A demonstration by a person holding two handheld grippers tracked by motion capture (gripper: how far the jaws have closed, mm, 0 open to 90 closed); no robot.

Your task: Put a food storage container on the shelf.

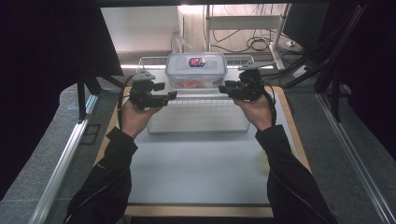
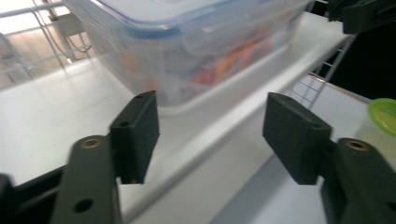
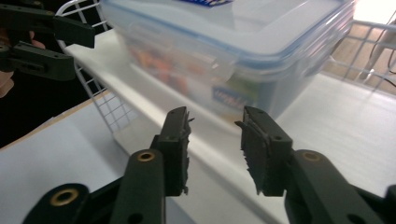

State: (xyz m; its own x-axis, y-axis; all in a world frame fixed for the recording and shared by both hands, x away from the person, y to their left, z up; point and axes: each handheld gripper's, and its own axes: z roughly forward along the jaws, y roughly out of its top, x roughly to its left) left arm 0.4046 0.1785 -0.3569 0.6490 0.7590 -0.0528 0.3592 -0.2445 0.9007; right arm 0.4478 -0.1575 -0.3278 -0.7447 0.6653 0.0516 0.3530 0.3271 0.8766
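Both grippers flank the box on the rack: left gripper gapes wide, right gripper narrower, both empty, poised to clamp its ends.

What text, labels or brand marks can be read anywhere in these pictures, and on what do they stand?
None can be read.
Lid sticker on the clear container: red and blue mark, too small to read.
Side label on the same container, in the right gripper view: blue with pale lettering, too blurred to read.
Left gripper and right gripper: no markings.
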